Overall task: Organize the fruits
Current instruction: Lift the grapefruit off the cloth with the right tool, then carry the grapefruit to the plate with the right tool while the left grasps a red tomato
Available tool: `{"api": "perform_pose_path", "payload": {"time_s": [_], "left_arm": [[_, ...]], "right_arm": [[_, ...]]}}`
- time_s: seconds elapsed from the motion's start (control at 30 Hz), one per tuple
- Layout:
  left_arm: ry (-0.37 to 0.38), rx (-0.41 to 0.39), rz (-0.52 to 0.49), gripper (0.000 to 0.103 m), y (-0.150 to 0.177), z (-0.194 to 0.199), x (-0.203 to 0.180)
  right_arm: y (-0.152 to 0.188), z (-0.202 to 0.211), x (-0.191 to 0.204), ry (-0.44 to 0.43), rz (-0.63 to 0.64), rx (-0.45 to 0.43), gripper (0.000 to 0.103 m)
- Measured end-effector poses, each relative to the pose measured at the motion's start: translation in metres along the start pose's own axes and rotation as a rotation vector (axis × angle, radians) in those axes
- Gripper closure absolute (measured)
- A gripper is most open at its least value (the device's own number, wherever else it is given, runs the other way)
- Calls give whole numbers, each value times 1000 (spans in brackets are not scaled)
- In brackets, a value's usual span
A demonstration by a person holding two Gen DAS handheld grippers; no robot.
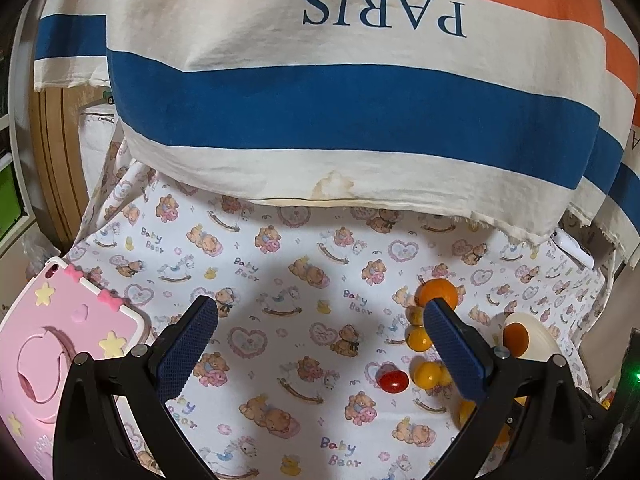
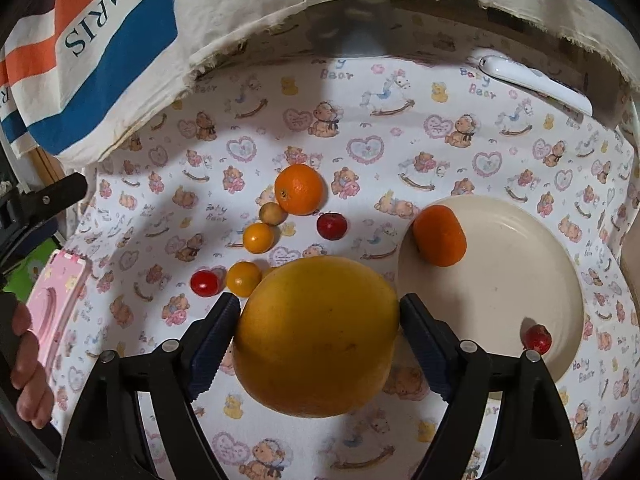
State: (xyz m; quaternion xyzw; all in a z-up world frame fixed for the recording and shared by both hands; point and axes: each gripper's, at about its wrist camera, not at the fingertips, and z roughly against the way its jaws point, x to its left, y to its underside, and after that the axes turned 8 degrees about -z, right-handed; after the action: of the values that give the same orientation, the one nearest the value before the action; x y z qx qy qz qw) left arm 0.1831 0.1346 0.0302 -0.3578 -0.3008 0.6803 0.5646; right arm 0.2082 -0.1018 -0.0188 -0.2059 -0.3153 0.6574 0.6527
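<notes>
Printed with bears and rocking horses, the cloth [image 2: 360, 128] covers the whole working surface, with a striped towel [image 2: 104, 52] hanging over its far edge. At far left lies a pink case [image 2: 56, 300], and the left gripper [image 1: 320, 344] hovers beside it with its fingers spread wide and nothing between them. Right of that sits the loose cluster: a small red fruit [image 2: 205, 282], three little yellow fruits [image 2: 258, 237], an orange [image 2: 299, 189] and a dark red fruit [image 2: 332, 225], all on the cloth. Next comes the big yellow citrus [image 2: 318, 336], pinched at its widest girth between the fingers of the right gripper [image 2: 320, 320]. Further right the cream plate [image 2: 520, 280] already carries a mandarin [image 2: 440, 236] at its near-left rim, and a red fruit [image 2: 538, 338] rests against its right edge. The step looks like carrying the citrus to the plate; it would go best set on the bare middle, clear of the mandarin, lowered until it rests before the fingers let go, since so round a fruit will likely roll.
</notes>
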Motion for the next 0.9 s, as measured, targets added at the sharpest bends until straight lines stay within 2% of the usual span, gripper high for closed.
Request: {"api": "perform_pose_path", "payload": {"time_s": [0.13, 0.2, 0.27, 0.53, 0.67, 0.77, 0.9], "left_arm": [[-8, 7, -8, 1, 2, -3, -2], [-12, 13, -13, 1, 3, -6, -3], [-16, 19, -20, 1, 4, -8, -5], [-13, 51, -99, 1, 11, -17, -21], [43, 102, -142, 2, 17, -28, -34], [60, 140, -190, 17, 24, -38, -46], [119, 215, -243, 35, 36, -51, -61]], "right_arm": [[2, -11, 2, 41, 22, 23, 10], [5, -14, 0, 65, 21, 13, 10], [6, -14, -3, 90, 27, -2, 20], [10, -3, -3, 54, 73, 4, 22], [15, 8, -9, -1, 74, -2, 23], [17, 16, -10, 12, 99, -36, 24], [19, 26, -19, 5, 104, -55, 24]]}}
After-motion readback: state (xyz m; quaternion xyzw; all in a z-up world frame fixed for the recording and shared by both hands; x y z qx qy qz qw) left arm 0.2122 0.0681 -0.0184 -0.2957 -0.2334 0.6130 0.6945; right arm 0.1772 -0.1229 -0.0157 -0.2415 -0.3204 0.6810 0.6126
